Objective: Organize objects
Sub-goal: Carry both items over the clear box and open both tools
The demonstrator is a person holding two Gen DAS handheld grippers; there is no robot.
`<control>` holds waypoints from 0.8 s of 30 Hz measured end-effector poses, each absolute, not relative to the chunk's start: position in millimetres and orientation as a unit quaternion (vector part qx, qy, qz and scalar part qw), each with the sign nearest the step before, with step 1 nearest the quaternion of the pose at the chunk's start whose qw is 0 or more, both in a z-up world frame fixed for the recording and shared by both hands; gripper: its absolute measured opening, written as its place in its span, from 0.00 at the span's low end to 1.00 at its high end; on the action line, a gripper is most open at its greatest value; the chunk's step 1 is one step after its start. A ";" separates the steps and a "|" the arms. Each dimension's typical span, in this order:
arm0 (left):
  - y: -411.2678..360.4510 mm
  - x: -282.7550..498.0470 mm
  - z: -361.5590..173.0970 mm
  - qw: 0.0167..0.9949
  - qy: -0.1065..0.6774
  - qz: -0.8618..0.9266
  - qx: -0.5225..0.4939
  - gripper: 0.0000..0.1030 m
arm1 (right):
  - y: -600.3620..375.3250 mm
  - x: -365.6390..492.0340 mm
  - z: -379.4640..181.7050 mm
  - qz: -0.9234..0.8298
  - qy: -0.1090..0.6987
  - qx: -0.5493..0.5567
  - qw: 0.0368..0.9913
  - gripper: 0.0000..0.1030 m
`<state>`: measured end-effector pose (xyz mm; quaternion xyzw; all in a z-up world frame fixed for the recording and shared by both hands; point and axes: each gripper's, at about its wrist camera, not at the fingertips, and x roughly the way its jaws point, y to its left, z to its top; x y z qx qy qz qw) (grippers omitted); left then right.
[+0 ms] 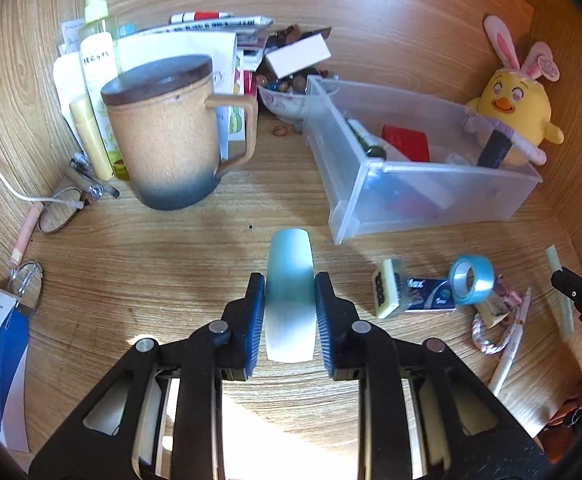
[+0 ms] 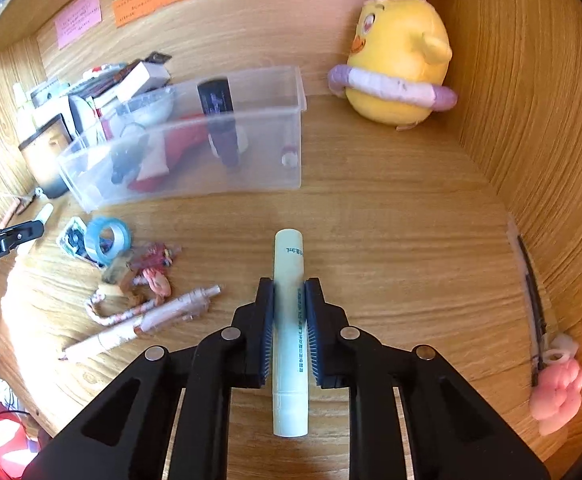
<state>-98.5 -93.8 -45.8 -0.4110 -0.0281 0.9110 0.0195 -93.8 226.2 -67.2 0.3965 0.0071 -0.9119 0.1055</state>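
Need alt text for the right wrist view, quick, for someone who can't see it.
The right gripper is shut on a pale green tube above a wooden desk. Beyond sit a clear plastic bin of items and a yellow chick plush; a blue tape roll lies left.

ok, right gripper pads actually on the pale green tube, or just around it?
Touching. The right wrist view shows the right gripper with both ribbed pads pressed flush against the sides of the pale green tube, no gap either side.

Black hand-held gripper [image 1: 289, 294], blue ribbed pads [image 1: 254, 320] — silver screws
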 end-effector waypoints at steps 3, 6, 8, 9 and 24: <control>-90.4 -96.1 -33.5 0.024 -0.031 0.917 -0.396 0.24 | 228.5 -94.9 -54.9 -0.919 0.004 0.380 0.107 0.14; -87.1 -94.9 -21.7 0.024 -0.032 0.923 -0.382 0.24 | 230.0 -97.1 -40.7 -0.926 -0.001 0.360 0.110 0.14; -83.9 -97.8 -15.4 0.024 -0.033 0.926 -0.374 0.24 | 230.0 -98.5 -32.3 -0.931 -0.004 0.348 0.114 0.14; -82.6 -98.7 -12.1 0.024 -0.035 0.928 -0.371 0.24 | 230.1 -99.5 -28.8 -0.933 -0.005 0.342 0.115 0.14; -44.2 -117.7 22.0 0.055 -0.025 0.941 -0.334 0.24 | 209.2 -120.1 17.5 -0.948 0.004 0.277 0.158 0.14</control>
